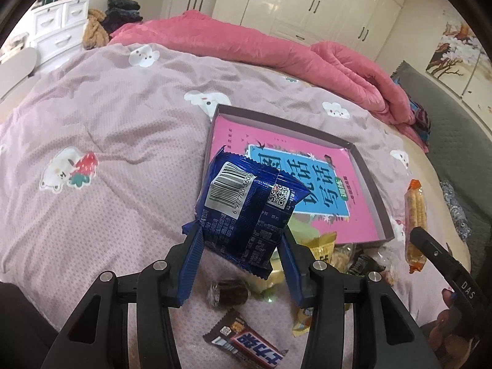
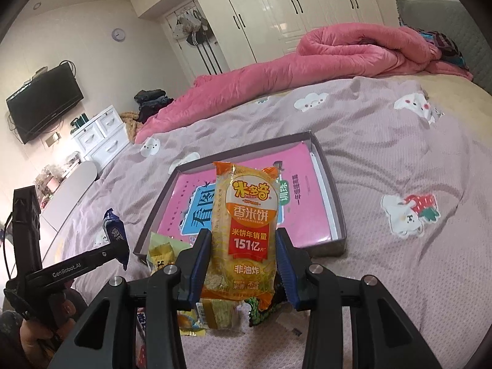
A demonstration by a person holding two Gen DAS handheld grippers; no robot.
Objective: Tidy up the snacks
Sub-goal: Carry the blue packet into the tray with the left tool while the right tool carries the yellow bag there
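My left gripper (image 1: 241, 240) is shut on a blue foil snack pack (image 1: 246, 206) and holds it above the bed, just short of a shallow box (image 1: 366, 172) lined with a pink book. My right gripper (image 2: 243, 246) is shut on an orange rice-cracker pack (image 2: 246, 230), held upright in front of the same box (image 2: 336, 190). The cracker pack also shows in the left wrist view (image 1: 415, 224), and the blue pack shows in the right wrist view (image 2: 115, 233). Loose snacks lie below: a Snickers bar (image 1: 246, 341), a dark wrapped sweet (image 1: 227, 289) and yellow packs (image 2: 163, 252).
The bed has a lilac cover (image 1: 107, 141) with bear prints. A rolled pink quilt (image 2: 338, 52) lies along the far side. White drawers (image 2: 101, 135), a wall TV (image 2: 43, 101) and wardrobes (image 2: 276, 9) stand beyond the bed.
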